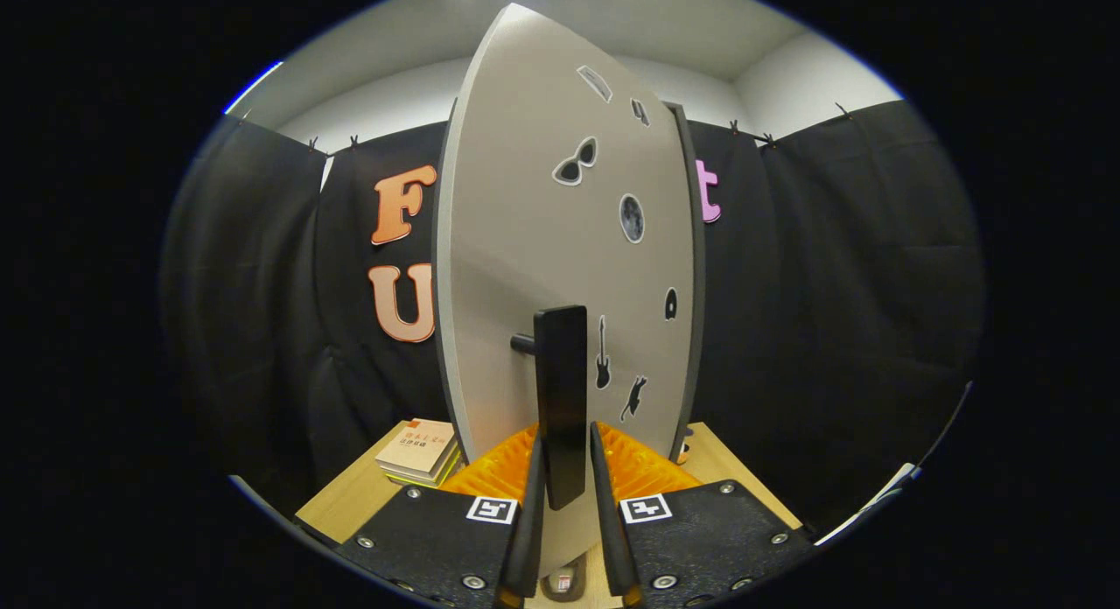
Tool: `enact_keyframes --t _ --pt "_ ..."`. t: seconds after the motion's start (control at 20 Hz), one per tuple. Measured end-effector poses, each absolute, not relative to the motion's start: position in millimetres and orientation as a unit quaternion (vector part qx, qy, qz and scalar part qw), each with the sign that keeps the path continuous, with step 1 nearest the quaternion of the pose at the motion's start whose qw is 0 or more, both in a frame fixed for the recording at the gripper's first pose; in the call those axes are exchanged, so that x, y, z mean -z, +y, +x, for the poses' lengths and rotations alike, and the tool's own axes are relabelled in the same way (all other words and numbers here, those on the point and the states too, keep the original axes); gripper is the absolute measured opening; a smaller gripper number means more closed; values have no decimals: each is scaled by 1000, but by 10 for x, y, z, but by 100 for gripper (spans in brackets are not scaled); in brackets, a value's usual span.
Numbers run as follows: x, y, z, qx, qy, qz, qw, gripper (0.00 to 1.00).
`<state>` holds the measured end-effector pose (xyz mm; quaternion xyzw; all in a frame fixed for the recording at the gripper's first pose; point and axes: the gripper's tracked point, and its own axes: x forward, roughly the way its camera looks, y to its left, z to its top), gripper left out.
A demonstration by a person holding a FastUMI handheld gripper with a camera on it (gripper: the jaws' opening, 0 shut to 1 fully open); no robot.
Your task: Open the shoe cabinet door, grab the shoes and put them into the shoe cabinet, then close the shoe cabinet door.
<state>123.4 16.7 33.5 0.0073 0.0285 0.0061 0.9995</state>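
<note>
Tool (567, 495) clamps the sticker-covered pale door's (525, 241) dark handle (560, 399).

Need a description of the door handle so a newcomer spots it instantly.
Start at the big pale cabinet door standing upright on the wooden table, dotted with small stickers. Low on its face a dark vertical bar, the handle, stands off the door on a short peg. It sits between the fingers of the gripper, and unlike the flat stickers it sticks out.
</note>
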Motion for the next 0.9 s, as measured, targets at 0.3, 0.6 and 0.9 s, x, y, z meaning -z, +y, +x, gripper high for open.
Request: enact_keyframes --t 0.3,0.6,0.9 --pt "-231 -542 903 32 26 -5 999 29" --pt "-221 -955 824 50 27 12 998 29" --pt "-252 -1303 719 74 14 -8 997 29"
